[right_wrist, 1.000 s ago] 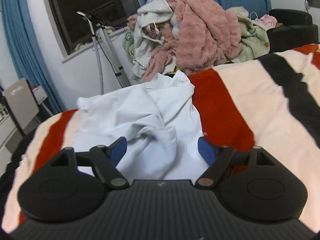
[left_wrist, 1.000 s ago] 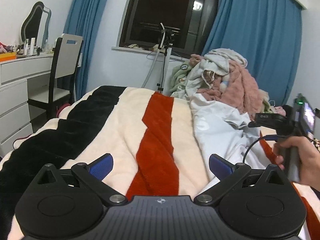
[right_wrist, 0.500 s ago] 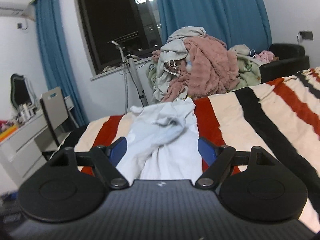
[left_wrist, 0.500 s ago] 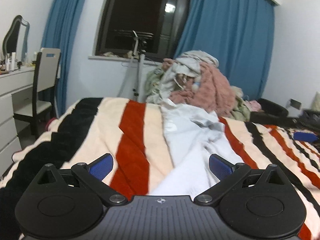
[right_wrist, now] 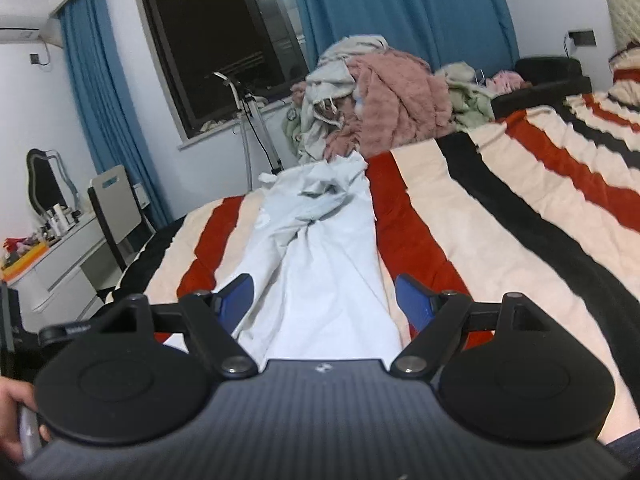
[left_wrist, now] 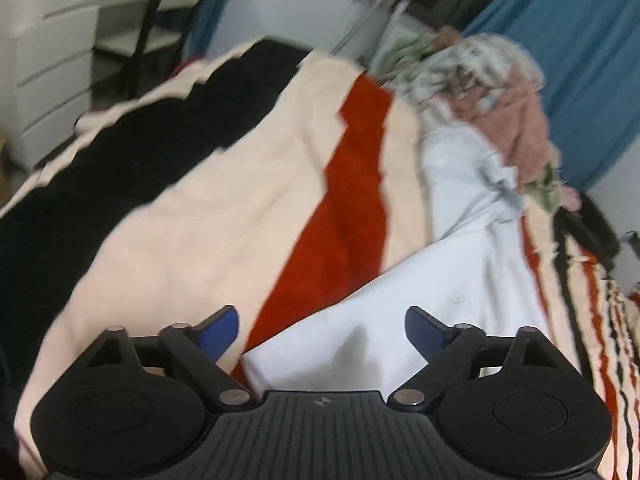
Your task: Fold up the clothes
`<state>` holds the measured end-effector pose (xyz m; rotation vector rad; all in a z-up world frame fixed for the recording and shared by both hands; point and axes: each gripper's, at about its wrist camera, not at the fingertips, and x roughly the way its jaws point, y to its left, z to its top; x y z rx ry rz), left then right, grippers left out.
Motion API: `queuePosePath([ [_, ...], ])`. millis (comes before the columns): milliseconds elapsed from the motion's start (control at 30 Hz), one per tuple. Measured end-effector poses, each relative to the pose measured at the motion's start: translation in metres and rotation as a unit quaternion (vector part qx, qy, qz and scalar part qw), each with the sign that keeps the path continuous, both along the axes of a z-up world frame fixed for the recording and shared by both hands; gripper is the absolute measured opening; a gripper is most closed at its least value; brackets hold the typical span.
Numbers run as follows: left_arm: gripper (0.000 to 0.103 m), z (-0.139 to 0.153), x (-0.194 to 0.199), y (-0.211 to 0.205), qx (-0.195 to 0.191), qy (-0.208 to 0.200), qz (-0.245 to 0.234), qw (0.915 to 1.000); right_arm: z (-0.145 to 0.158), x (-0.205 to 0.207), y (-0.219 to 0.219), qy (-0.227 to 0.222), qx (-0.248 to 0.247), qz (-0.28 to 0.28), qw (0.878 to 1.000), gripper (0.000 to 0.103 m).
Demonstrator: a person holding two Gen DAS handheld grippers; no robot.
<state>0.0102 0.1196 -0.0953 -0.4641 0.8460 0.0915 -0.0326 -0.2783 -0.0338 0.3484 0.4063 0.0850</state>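
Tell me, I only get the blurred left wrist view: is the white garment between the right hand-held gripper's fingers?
Observer: Yes. The white garment runs between the fingers of the right hand-held gripper, which stand wide apart and do not pinch it.
Operator: What lies right of it?
Observer: A red stripe of the striped blanket runs alongside it, then cream and black stripes.
Operator: What stands on the dresser?
Observer: A dark-framed mirror stands at the back of the white dresser.
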Motion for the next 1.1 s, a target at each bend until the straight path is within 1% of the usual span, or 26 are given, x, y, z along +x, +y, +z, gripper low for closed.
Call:
queuePosePath([
  [33, 0.08, -0.005, 0.002, 0.002, 0.001, 0.015, 0.006, 0.9999, -0.002, 0.001, -0.001, 0.006, 0.005, 0.0, 1.0, 0.079],
  [100, 0.07, -0.011, 0.006, 0.004, 0.007, 0.036, 0.014, 0.9992, -0.002, 0.0, -0.004, 0.006, 0.013, -0.004, 1.0, 0.079],
  [133, 0.067, -0.013, 0.007, 0.004, 0.011, 0.041, 0.017, 0.999, -0.001, -0.002, -0.006, 0.002, 0.016, -0.006, 1.0, 0.079],
  [167, 0.057, -0.013, 0.006, 0.003, 0.017, 0.042, 0.017, 0.9988, 0.0, -0.004, -0.009, -0.002, 0.019, -0.006, 1.0, 0.079],
  [200, 0.043, -0.013, 0.005, 0.002, 0.024, 0.043, 0.016, 0.9987, 0.002, -0.006, -0.011, -0.006, 0.022, -0.006, 1.0, 0.079],
  [233, 0.037, -0.012, 0.003, 0.001, 0.028, 0.041, 0.017, 0.9986, 0.004, -0.008, -0.013, -0.01, 0.025, -0.006, 1.0, 0.079],
  [267, 0.019, -0.011, 0.001, 0.001, 0.032, 0.038, 0.018, 0.9986, 0.006, -0.01, -0.015, -0.014, 0.028, -0.006, 0.999, 0.079],
  [300, 0.004, -0.009, -0.002, 0.001, 0.035, 0.035, 0.018, 0.9986, 0.008, -0.013, -0.017, -0.019, 0.028, -0.007, 0.999, 0.079],
  [333, 0.004, -0.007, -0.005, -0.001, 0.038, 0.028, 0.014, 0.9988, 0.01, -0.016, -0.02, -0.024, 0.029, -0.009, 0.999, 0.079],
  [433, 0.003, 0.014, -0.025, -0.017, 0.075, -0.029, -0.014, 0.9967, 0.016, -0.023, -0.028, -0.038, 0.025, -0.018, 0.999, 0.079],
  [500, 0.003, 0.033, -0.046, -0.034, 0.102, -0.089, -0.045, 0.9897, 0.02, -0.028, -0.035, -0.048, 0.023, -0.024, 0.998, 0.079],
  [533, 0.003, 0.043, -0.057, -0.044, 0.114, -0.12, -0.064, 0.9842, 0.021, -0.031, -0.038, -0.054, 0.022, -0.029, 0.998, 0.079],
  [600, 0.002, 0.06, -0.084, -0.068, 0.12, -0.17, -0.116, 0.9711, 0.021, -0.033, -0.047, -0.06, 0.028, -0.04, 0.997, 0.079],
  [667, 0.002, 0.074, -0.11, -0.096, 0.123, -0.213, -0.174, 0.9536, 0.02, -0.033, -0.055, -0.06, 0.043, -0.047, 0.996, 0.08],
  [700, 0.002, 0.077, -0.12, -0.111, 0.125, -0.226, -0.207, 0.9437, 0.019, -0.033, -0.058, -0.06, 0.051, -0.048, 0.996, 0.08],
  [800, 0.002, 0.07, -0.136, -0.158, 0.113, -0.219, -0.298, 0.9221, 0.015, -0.029, -0.062, -0.057, 0.065, -0.047, 0.995, 0.08],
  [833, 0.002, 0.064, -0.138, -0.172, 0.101, -0.203, -0.322, 0.9191, 0.014, -0.027, -0.061, -0.053, 0.062, -0.042, 0.996, 0.08],
  [933, 0.002, 0.031, -0.122, -0.202, 0.072, -0.119, -0.364, 0.921, 0.01, -0.023, -0.058, -0.044, 0.055, -0.03, 0.997, 0.08],
  [967, 0.002, 0.023, -0.118, -0.205, 0.071, -0.101, -0.368, 0.9217, 0.009, -0.022, -0.057, -0.041, 0.054, -0.028, 0.997, 0.08],
  [1033, 0.002, 0.009, -0.111, -0.209, 0.071, -0.073, -0.372, 0.9226, 0.007, -0.02, -0.056, -0.035, 0.051, -0.024, 0.998, 0.08],
  [1100, 0.006, 0.007, -0.108, -0.205, 0.062, -0.065, -0.37, 0.9247, 0.007, -0.019, -0.054, -0.032, 0.051, -0.021, 0.998, 0.08],
])
